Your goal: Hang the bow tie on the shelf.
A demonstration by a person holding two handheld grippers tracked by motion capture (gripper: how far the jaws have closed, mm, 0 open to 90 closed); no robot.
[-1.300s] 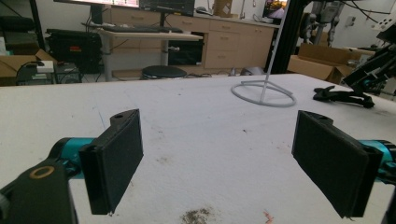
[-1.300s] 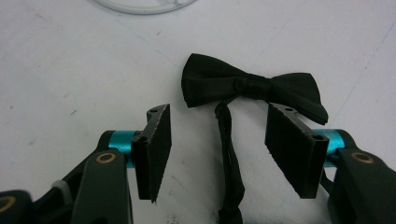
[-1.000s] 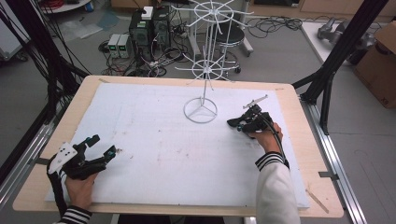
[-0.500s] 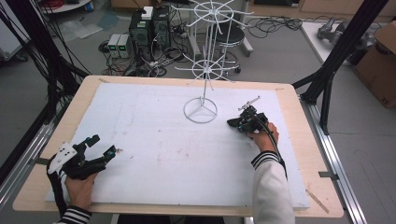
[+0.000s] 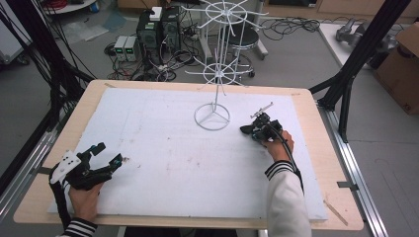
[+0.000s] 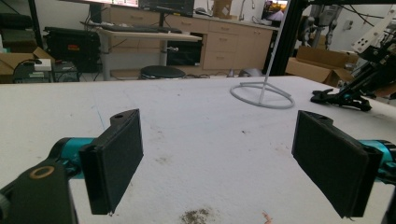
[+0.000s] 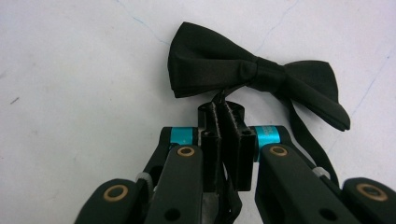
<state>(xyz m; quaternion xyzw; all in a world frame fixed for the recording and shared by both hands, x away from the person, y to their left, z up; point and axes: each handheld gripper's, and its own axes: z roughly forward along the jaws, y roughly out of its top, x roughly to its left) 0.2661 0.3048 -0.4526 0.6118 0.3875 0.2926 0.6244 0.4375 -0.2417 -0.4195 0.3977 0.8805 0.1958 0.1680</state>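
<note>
A black bow tie [image 7: 252, 77] lies on the white sheet just in front of my right gripper [image 7: 223, 109], which is shut on the tie's thin strap. From above, the bow tie [image 5: 246, 130] and right gripper [image 5: 258, 131] sit right of the white wire stand's ring base [image 5: 212, 117]. My left gripper [image 5: 106, 155] rests near the table's front left corner. It stands open in the left gripper view [image 6: 222, 140], with nothing between its pads. The stand [image 6: 261, 93] and the right gripper [image 6: 345, 95] show farther off there.
A white sheet [image 5: 163, 163] covers the wooden table [image 5: 321, 163]. The wire stand's hooked tiers [image 5: 220, 74] rise over the table's far edge. Black frame posts [image 5: 346, 84] stand at the right, and computers and cables [image 5: 153, 34] lie on the floor behind.
My right gripper has shifted slightly left with the bow tie's strap held in it. The left gripper has stayed in place.
</note>
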